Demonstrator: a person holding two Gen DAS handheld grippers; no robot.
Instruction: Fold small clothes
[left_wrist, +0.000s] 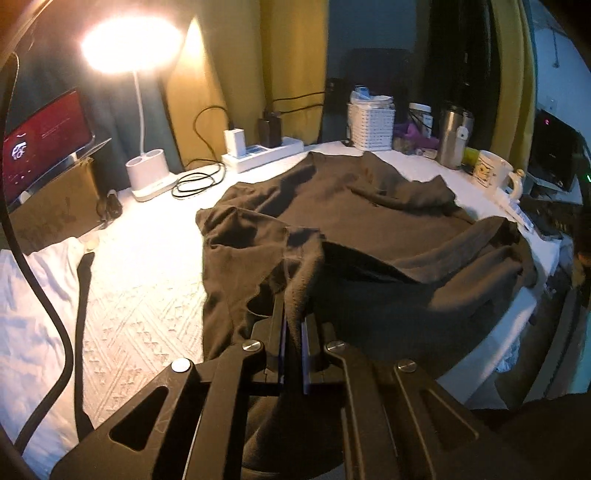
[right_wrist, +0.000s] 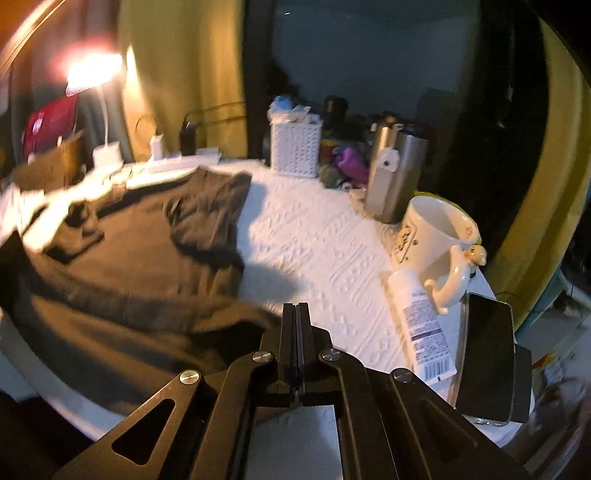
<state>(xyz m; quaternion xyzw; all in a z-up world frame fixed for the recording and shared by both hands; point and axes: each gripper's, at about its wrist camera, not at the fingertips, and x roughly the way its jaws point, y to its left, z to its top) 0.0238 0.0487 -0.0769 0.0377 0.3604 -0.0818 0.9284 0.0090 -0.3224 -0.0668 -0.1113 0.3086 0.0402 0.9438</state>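
Black left gripper (left_wrist: 293, 314) jaws pinched the near hem of the dark brown cloth garment (left_wrist: 369, 206); right gripper (right_wrist: 296, 314) jaws met empty, the cloth just to their left.

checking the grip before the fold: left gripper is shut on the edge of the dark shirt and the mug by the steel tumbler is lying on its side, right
Not quite. The mug stands upright beside the steel tumbler, as the right wrist view shows. The rest holds: the left gripper is shut on the edge of the dark shirt.
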